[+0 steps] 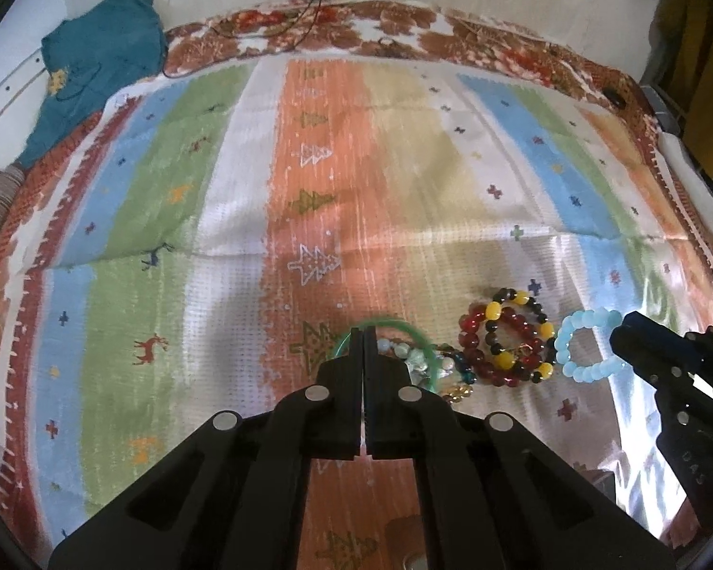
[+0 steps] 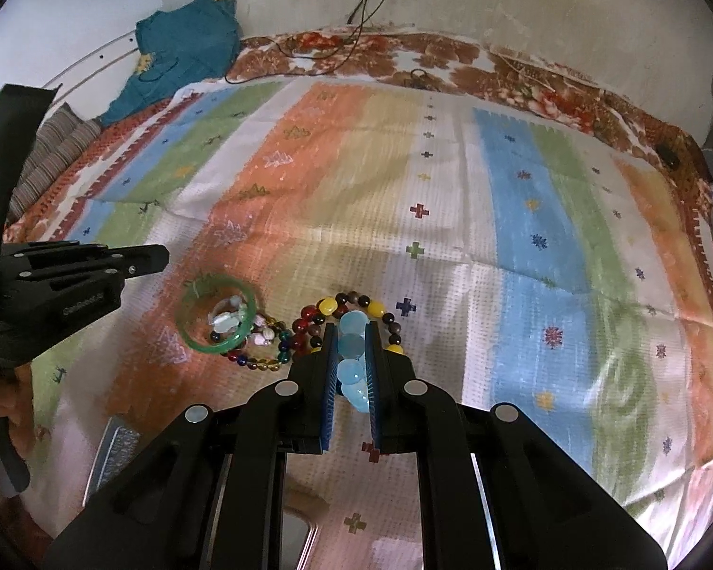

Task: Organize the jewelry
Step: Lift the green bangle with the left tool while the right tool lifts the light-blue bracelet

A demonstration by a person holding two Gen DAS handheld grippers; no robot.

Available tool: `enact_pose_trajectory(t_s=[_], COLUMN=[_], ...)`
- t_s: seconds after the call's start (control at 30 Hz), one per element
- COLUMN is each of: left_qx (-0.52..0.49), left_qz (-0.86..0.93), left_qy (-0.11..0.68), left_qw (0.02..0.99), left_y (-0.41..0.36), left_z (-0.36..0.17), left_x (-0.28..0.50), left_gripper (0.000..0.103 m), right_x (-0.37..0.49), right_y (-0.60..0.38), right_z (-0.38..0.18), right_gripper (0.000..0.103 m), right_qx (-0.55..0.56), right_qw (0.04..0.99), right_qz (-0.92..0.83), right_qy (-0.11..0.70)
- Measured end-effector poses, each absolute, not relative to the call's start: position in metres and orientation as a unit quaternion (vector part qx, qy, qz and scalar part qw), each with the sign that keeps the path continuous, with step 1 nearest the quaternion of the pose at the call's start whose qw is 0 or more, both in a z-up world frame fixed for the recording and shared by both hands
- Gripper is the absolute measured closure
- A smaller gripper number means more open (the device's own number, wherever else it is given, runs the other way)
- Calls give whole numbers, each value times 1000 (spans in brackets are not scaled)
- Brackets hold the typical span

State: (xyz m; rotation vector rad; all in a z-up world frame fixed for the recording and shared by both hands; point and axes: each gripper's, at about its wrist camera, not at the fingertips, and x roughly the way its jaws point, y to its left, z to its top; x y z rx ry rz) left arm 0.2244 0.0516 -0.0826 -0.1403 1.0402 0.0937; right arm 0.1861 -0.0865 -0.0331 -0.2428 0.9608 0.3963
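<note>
Several bracelets lie in a cluster on a striped cloth (image 1: 394, 180). My right gripper (image 2: 351, 332) is shut on a light blue bead bracelet (image 2: 349, 356), which also shows in the left wrist view (image 1: 580, 351) with the right gripper (image 1: 618, 337) at its right side. Beside it lie a red bead bracelet (image 1: 480, 346) and a yellow-and-dark bead bracelet (image 1: 518, 327). A green bangle (image 2: 218, 313) lies left of them, over a pale stone bracelet (image 2: 226, 318) and a multicolour bead bracelet (image 2: 261, 361). My left gripper (image 1: 362, 332) is shut and empty, just before the green bangle (image 1: 404, 332).
A teal garment (image 1: 95, 66) lies at the far left corner. Cables (image 1: 309, 4) hang at the far wall. A white power strip (image 1: 694, 190) lies at the right edge. A brown patterned blanket (image 1: 404, 33) lies under the cloth.
</note>
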Motion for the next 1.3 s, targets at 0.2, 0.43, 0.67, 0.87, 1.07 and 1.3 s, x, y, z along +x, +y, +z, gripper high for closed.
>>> enact_pose_trajectory(t_s=[0.2, 0.43, 0.67, 0.87, 1.07, 1.3], left_qx=[-79, -99, -98, -99, -91, -67], left_qz=[47, 48, 53, 56, 59, 62], left_qy=[504, 530, 554, 568, 581, 583], left_qw=[859, 841, 825, 815, 806, 808], left_y=[54, 61, 66, 70, 70, 65], left_z=[-86, -105, -127, -142, -156, -159], left_x=[217, 220, 226, 231, 237, 239], left_gripper=[103, 95, 81, 80, 80, 93], right_x=[176, 173, 180, 183, 185, 183], right_y=[-86, -82, -85, -86, -84, -84], right_z=[-30, -31, -37, -39, -42, -43], right_gripper=[91, 91, 91, 91, 91, 91], right_qx=[-108, -112, -105, -104, -107, -114], right_qw=[862, 859, 855, 853, 850, 849], right_qz=[192, 199, 197, 195, 196, 197], right_qy=[456, 458, 469, 473, 476, 477])
